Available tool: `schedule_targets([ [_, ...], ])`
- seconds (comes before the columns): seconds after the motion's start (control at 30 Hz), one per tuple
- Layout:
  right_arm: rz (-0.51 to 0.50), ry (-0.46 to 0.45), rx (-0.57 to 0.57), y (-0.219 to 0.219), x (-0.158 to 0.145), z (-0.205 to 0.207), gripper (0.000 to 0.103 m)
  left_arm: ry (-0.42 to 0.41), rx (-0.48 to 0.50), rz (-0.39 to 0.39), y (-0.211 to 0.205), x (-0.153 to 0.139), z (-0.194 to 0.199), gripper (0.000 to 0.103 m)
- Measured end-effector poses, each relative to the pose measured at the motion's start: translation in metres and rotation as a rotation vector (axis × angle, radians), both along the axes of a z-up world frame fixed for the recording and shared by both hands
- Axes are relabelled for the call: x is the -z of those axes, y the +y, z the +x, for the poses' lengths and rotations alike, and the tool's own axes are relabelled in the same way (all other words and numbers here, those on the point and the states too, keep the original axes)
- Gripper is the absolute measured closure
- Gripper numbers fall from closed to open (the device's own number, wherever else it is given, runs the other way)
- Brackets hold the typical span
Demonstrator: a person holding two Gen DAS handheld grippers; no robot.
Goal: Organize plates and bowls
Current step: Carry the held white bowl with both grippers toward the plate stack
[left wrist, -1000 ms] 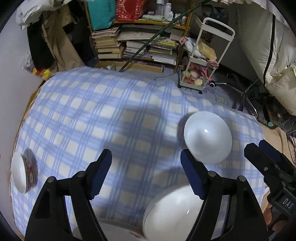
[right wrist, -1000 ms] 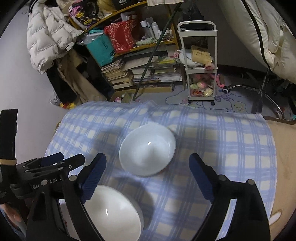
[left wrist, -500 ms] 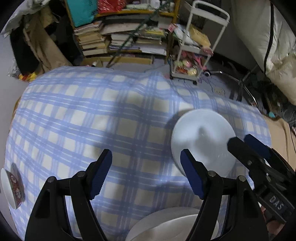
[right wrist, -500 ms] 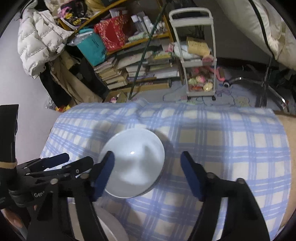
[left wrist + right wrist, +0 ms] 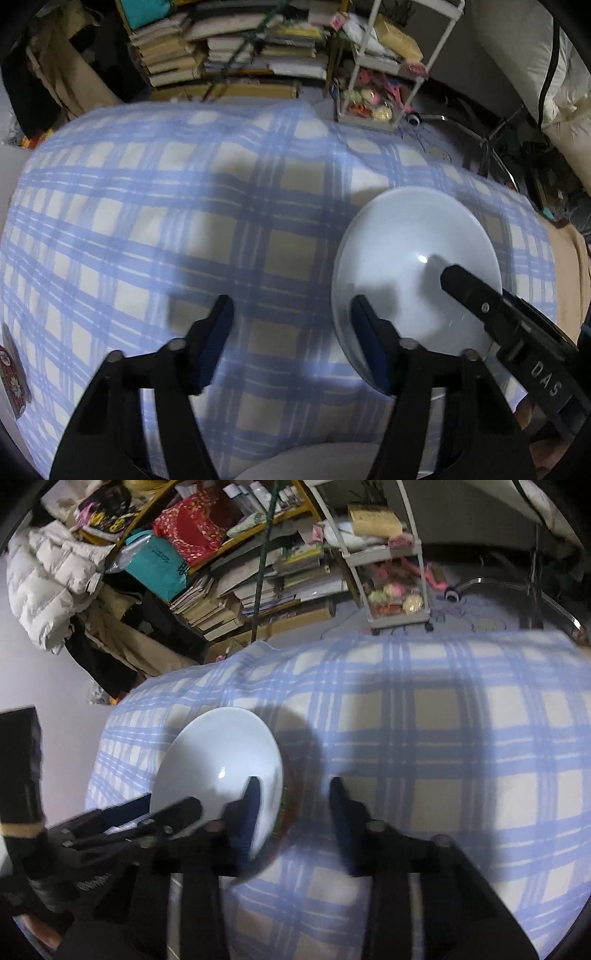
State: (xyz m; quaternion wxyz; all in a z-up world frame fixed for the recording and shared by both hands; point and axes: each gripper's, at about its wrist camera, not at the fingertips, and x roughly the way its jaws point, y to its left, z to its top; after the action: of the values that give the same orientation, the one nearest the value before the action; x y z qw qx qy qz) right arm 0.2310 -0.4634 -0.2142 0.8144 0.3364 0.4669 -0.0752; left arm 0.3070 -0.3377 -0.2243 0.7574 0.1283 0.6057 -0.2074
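Bowl's [image 5: 221, 760] patterned underside: right view only.

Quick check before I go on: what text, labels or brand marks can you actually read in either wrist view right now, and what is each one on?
"DAS": white letters on the black body of the right gripper, seen from the left wrist.
Pale lettering on the left gripper body: blurred, unreadable.
Print on the teal box: too small to read.
Yellow lettering on the dark bag: illegible.
Book spines: too small.

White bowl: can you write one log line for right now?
white bowl on checked cloth | right hand-held gripper closing, straddling rim | left hand-held gripper closing beside bowl
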Motion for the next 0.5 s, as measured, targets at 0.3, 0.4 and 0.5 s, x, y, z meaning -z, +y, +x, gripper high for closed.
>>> schedule_targets([
  [0.3, 0.023, 0.000, -0.004, 0.014, 0.003, 0.003, 0.082, 0.006, 0.068, -0.017, -0.018, 0.000, -0.008, 0.086],
  [0.4, -0.016, 0.000, -0.008, 0.017, -0.002, 0.001, 0.083, 0.019, 0.056, -0.022, -0.016, -0.004, -0.008, 0.086],
  [0.5, -0.035, -0.012, -0.010, 0.021, -0.010, -0.002, 0.083, 0.009, 0.047, -0.028, -0.012, -0.014, -0.012, 0.086],
])
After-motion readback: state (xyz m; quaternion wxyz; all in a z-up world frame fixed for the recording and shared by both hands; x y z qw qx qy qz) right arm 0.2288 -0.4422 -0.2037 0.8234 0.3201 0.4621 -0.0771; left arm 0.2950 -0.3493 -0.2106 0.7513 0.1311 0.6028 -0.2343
